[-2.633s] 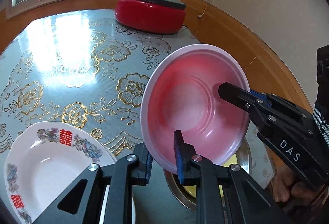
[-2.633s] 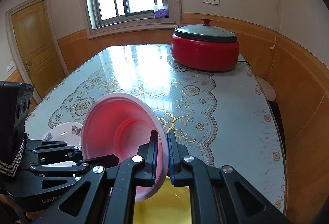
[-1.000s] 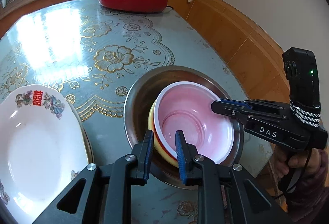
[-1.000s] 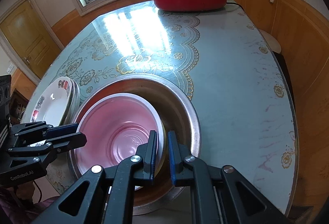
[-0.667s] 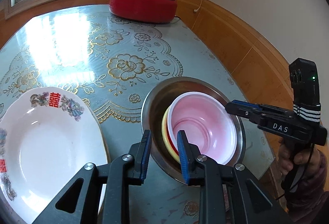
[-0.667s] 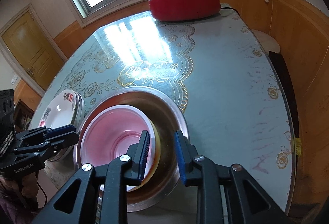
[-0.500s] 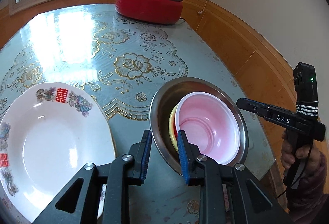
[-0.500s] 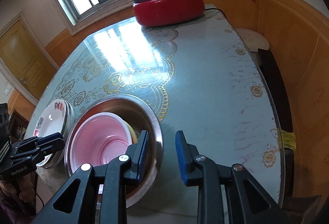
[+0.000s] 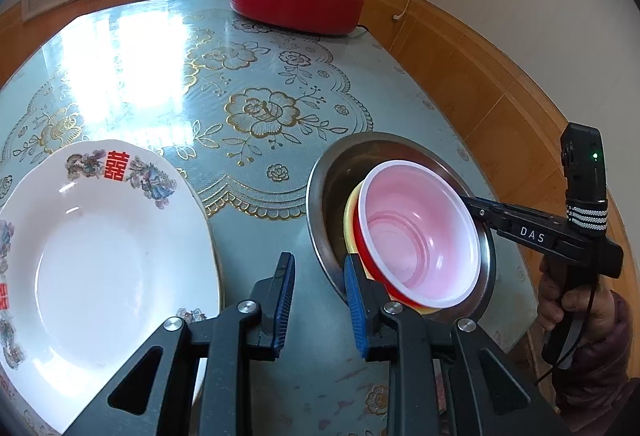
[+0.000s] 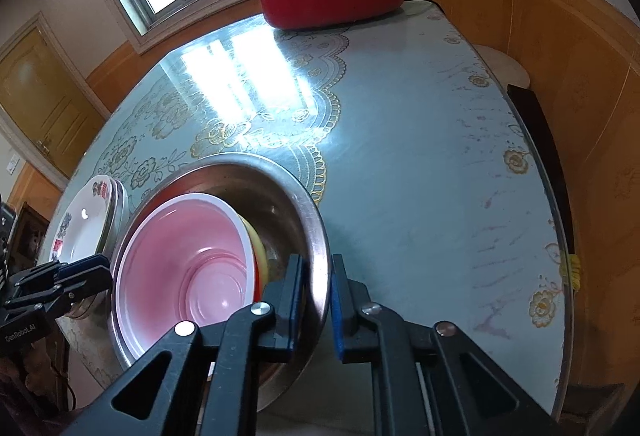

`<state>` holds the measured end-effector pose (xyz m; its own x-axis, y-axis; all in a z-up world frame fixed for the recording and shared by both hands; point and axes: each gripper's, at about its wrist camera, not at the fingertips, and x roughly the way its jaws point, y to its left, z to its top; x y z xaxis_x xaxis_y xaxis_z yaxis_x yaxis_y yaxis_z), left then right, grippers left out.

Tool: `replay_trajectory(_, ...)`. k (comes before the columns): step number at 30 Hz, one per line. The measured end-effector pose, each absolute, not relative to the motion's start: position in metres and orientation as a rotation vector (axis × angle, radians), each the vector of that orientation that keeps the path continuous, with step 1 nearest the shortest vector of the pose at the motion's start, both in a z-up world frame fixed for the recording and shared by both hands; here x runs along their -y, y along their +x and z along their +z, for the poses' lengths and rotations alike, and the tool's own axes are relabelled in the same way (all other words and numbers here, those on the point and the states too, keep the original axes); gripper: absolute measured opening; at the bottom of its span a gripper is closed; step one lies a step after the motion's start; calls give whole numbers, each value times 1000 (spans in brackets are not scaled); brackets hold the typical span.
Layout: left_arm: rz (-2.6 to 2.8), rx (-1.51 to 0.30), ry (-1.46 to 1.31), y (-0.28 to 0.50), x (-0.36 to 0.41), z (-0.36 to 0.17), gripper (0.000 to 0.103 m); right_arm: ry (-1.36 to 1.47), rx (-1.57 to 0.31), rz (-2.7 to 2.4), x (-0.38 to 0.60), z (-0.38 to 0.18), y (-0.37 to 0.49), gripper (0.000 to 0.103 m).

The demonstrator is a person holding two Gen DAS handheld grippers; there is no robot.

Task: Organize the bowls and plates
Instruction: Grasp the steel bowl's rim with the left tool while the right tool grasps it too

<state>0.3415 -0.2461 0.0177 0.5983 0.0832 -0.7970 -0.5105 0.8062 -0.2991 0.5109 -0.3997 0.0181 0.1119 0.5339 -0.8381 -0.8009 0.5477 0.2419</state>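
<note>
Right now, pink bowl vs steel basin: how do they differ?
The pink bowl is plastic with a white rim; the steel basin is bare metal. The pink bowl is smaller and sits nested inside the steel basin, tilted on a yellow bowl. Both are round and face up.

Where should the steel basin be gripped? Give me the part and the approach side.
Grip the steel basin by its thin upturned rim on the side nearest the right gripper, from above, one finger inside, one outside. The pink bowl crowds the opposite wall, leaving this stretch bare.
</note>
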Motion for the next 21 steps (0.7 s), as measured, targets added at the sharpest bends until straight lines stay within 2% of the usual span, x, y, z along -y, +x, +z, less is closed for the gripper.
replay_trajectory(13, 312, -884, -461, 372, 261, 11, 27, -290, -1077, 937, 408, 15, 526, 13)
replay_trajectory(16, 312, -887, -454, 379, 262, 10, 23, -297, -1076, 923, 409, 14, 526, 14)
replay_trajectory(21, 295, -889, -521, 382, 254, 4, 23, -286, -1095, 925, 410, 10, 528, 14)
